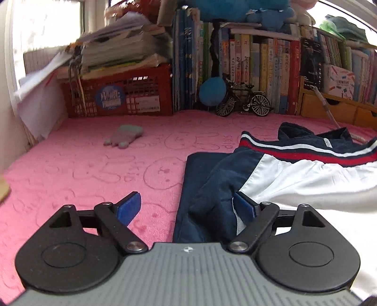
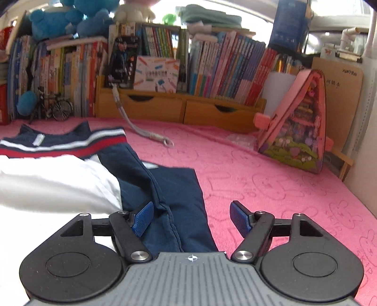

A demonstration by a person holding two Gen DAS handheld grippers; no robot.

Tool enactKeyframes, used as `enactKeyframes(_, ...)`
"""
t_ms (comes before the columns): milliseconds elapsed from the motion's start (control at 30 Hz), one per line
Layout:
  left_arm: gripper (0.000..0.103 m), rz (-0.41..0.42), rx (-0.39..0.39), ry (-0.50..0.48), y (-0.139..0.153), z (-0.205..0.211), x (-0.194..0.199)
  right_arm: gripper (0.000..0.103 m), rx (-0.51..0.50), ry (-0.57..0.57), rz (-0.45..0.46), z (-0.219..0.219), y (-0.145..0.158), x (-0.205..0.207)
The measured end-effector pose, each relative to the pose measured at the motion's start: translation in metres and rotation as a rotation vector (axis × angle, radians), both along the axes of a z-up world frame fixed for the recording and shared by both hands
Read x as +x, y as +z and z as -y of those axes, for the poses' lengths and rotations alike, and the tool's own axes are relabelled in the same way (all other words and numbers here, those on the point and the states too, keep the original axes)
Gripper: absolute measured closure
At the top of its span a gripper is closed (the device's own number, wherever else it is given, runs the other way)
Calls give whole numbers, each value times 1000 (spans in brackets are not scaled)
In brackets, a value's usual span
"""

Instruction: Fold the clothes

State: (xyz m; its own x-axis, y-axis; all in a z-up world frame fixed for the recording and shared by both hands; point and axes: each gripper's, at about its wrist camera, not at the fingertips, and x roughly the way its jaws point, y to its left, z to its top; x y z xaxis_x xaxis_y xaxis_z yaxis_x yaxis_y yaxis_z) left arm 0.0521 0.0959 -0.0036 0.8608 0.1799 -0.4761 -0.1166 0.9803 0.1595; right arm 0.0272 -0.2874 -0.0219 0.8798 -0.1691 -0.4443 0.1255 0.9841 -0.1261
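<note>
Both tools released, left tool (image 1: pixel 187 207), right tool (image 2: pixel 192 217), navy-white jacket (image 1: pixel 294 174) partly folded, red-striped hem

A child's bedroom or study corner at home: a pink fleece blanket embossed with cartoon rabbits (image 2: pixel 271 188) covers the surface, backed by tightly packed rows of colourful children's books (image 1: pixel 259 66). Blue plush toys (image 2: pixel 61 21) sit atop the books, beside a miniature black model bicycle (image 1: pixel 243 100), a red plastic crate stacked with papers (image 1: pixel 117 94) and light wooden desk drawers (image 2: pixel 179 110).
</note>
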Motion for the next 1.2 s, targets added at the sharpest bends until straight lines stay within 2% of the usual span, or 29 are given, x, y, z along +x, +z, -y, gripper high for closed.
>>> enactKeyframes(67,18,44,20,-107,14,22,-1,32,38,101,55,-10,19,-8)
enactKeyframes(167,18,25,-48,-274,24,53,12,33,168,295,30,-31,39,3)
enactKeyframes(267,18,-62,-13,-379,10,84,37,45,308,454,-95,-61,37,33)
enactKeyframes(300,23,-98,17,-395,3,92,46,50,354,506,-138,-71,36,43)
enactKeyframes(333,25,-114,44,-388,-2,95,54,54,337,514,-166,-83,32,52)
enactKeyframes(367,26,-127,71,-377,-7,97,62,56,303,511,-189,-94,28,61)
enactKeyframes(433,26,-123,77,-332,-10,91,75,61,236,472,-219,-104,18,80)
enactKeyframes(533,21,-104,27,-286,-11,72,85,64,162,395,-241,-102,2,108)
enactKeyframes(567,18,-95,43,-277,-14,70,84,63,168,389,-242,-97,-2,115)
enactKeyframes(700,12,-69,176,-273,-27,77,79,61,253,389,-217,-76,-13,122)
enactKeyframes(800,12,-84,153,-275,-26,74,83,59,351,373,-161,-61,-17,121)
enactKeyframes(900,10,-98,128,-269,-26,70,87,59,495,362,-149,-42,-20,129)
enactKeyframes(967,9,-99,137,-264,-27,71,87,58,535,343,-128,-33,-12,127)
enactKeyframes(1000,9,-98,145,-263,-27,72,86,52,553,333,-117,-30,-8,125)
enactKeyframes(1033,9,-97,152,-263,-27,73,86,43,511,318,-94,-30,-2,120)
enactKeyframes(1067,9,-98,152,-263,-27,73,86,41,453,301,-69,-32,4,114)
enactKeyframes(1200,8,-103,141,-264,-28,71,87,44,235,212,-101,-37,-2,109)
